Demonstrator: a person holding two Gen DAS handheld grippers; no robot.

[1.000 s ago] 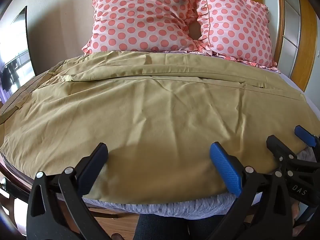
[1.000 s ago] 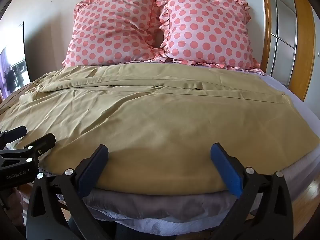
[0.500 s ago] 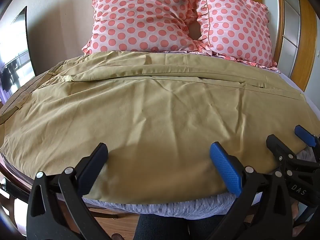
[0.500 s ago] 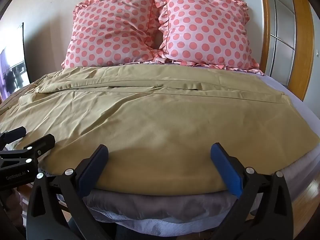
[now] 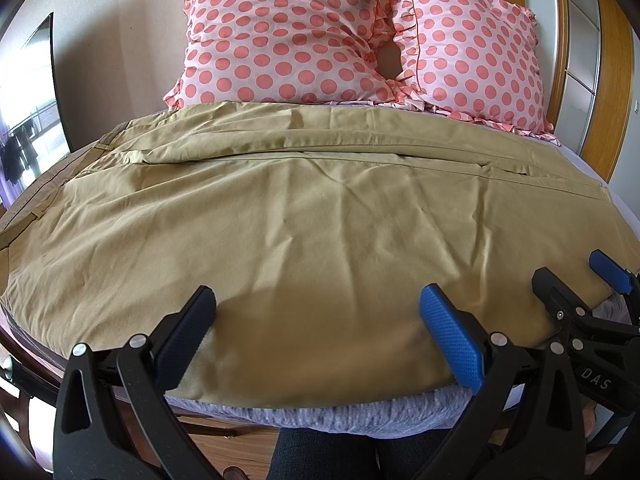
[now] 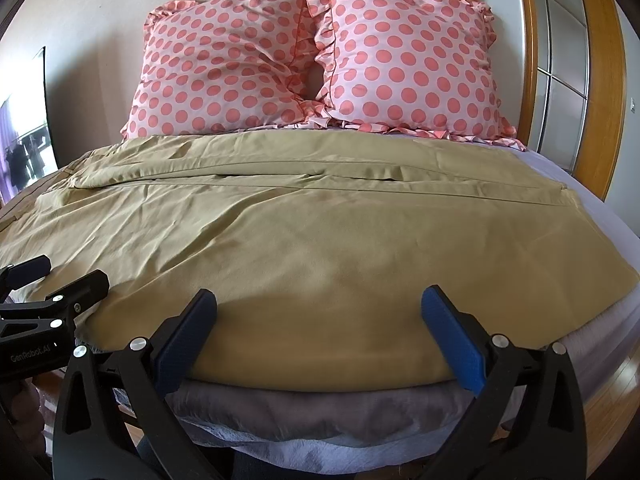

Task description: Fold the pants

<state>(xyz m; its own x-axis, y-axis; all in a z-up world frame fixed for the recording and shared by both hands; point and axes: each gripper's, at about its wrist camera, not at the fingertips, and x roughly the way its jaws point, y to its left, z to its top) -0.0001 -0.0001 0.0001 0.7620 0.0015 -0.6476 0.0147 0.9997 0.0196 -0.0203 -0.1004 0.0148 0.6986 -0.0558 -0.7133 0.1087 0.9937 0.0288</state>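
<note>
Wide khaki pants [image 5: 304,216] lie spread flat across the bed, waistband at the left, leg ends at the right; they also fill the right wrist view [image 6: 304,240]. My left gripper [image 5: 320,332] is open and empty, hovering just above the pants' near edge. My right gripper [image 6: 320,336] is open and empty over the same near edge, further right. Each gripper shows in the other's view: the right one [image 5: 580,292] at the right, the left one [image 6: 52,284] at the left.
Two pink polka-dot pillows [image 5: 288,36] [image 6: 408,64] lean on the wall at the head of the bed. The grey-lilac sheet [image 6: 592,200] shows around the pants. A wooden door frame [image 6: 600,80] stands right. Wooden floor [image 5: 240,444] lies below the bed edge.
</note>
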